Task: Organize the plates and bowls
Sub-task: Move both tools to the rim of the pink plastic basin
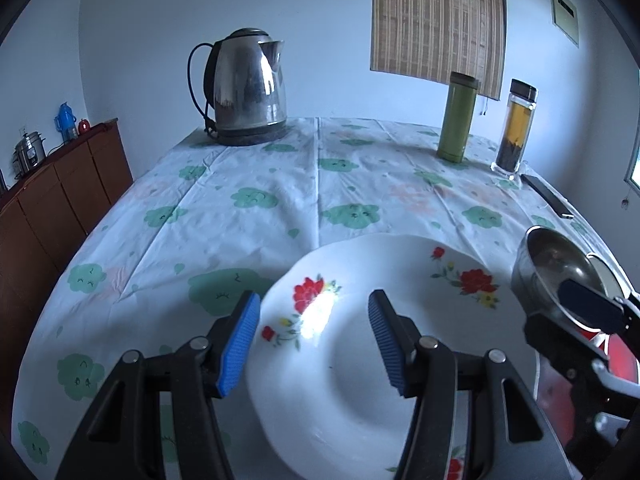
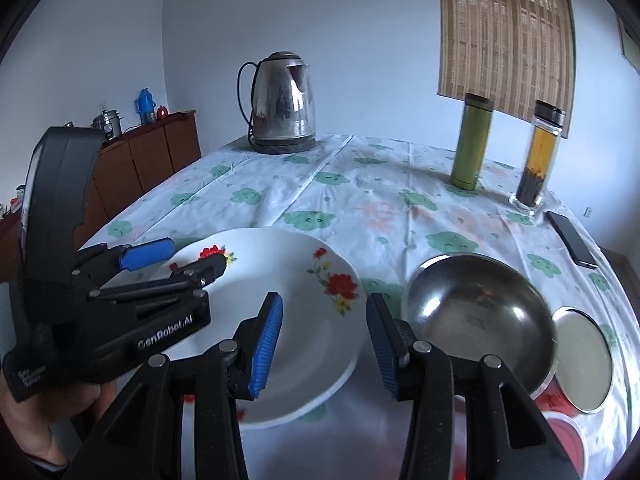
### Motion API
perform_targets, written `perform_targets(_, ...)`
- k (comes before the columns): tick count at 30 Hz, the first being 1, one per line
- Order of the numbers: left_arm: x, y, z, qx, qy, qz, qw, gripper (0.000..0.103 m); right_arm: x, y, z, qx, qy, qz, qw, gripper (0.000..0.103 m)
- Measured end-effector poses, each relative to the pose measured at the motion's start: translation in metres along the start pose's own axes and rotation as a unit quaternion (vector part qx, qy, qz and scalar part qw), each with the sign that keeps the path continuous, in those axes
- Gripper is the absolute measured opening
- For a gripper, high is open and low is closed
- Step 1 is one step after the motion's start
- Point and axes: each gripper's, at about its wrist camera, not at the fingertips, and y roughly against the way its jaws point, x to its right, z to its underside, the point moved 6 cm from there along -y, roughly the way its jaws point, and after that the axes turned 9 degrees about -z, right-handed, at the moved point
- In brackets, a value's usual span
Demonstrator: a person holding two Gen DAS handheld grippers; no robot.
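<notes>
Two grippers are mine, and both have their jaws spread with nothing pinched. On the far left, in the right wrist view, the hand (image 2: 28, 420) carrying my left gripper (image 2: 182, 258) is half cut off by the frame edge. That gripper hangs over the near left rim of the white flowered plate (image 2: 288, 280), and I cannot tell whether its fingers touch the china. From its own camera the left gripper (image 1: 314, 340) shows blue pads (image 1: 240, 344) apart over the plate (image 1: 420, 312), whose near edge is hidden under the black arms. Next comes my right gripper (image 2: 324, 344), open above the gap between the plate and the steel bowl (image 2: 476, 312). The bowl sits just right of the plate on the flowered tablecloth (image 2: 360, 200), its near rim covered by my right finger. A flat steel disc (image 2: 582, 364) lies beside the bowl; something red below it is too cropped to identify. Farther back stand a kettle (image 2: 284, 104), a green flask (image 2: 472, 144) and a glass bottle (image 2: 538, 160).
</notes>
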Motion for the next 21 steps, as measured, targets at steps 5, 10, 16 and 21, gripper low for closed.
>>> perform_targets(5,0.018,0.023,-0.004,0.010,-0.021,0.016,0.9996,0.057,0.010,0.021,0.004,0.006,0.004,0.014,1.000,0.046)
perform_targets(10,0.054,0.052,0.001,0.018,-0.050,0.051,0.9973,0.057,0.028,0.041,0.012,0.008,-0.002,0.031,0.999,0.047)
perform_targets(16,0.100,0.082,0.016,0.020,-0.078,0.093,0.9925,0.057,0.057,0.069,0.030,0.010,-0.014,0.058,0.998,0.047)
perform_targets(21,0.129,0.095,0.024,0.016,-0.089,0.115,0.9893,0.057,0.086,0.094,0.044,0.015,-0.038,0.082,0.996,0.047)
